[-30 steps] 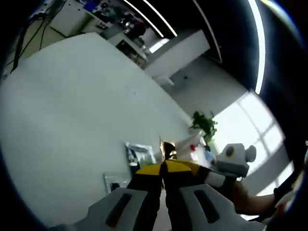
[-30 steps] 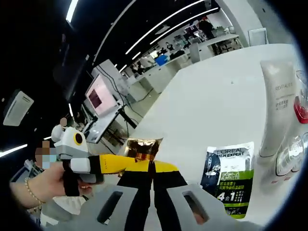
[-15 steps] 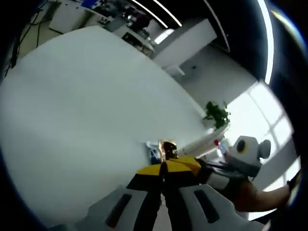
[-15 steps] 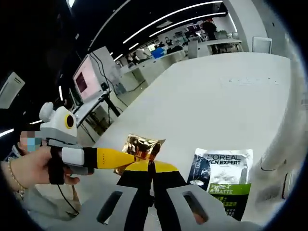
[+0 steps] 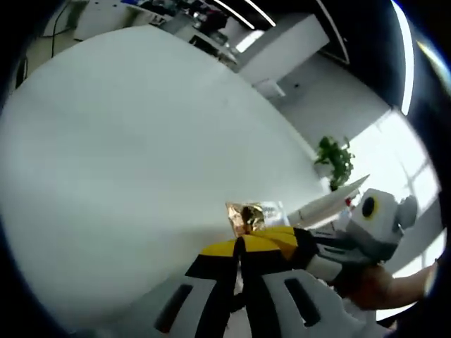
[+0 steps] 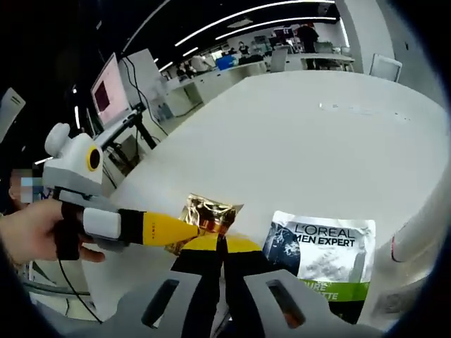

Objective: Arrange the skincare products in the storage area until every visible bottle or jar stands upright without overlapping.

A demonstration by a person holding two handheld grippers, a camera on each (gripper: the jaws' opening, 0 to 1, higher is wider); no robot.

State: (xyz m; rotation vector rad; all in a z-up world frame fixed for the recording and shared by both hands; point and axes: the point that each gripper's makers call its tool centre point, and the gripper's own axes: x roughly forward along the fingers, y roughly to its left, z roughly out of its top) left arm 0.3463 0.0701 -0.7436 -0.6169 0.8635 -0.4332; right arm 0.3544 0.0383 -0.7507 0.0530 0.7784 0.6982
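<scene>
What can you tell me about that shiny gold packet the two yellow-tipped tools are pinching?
The gold packet is a small, crinkled sachet that looks like metallic foil, gold with coppery brown reflections. It is held above the white table, not lying on it. Both tools grip it: the right gripper pinches its lower edge from below, and the left gripper clamps it from the side. In the left gripper view it shows as a small crumpled gold patch just past the closed jaws. Any printing on it is unreadable.

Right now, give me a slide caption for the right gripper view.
Both grippers pinch a gold foil sachet above the white table, beside a L'Oreal Men Expert pouch.
</scene>
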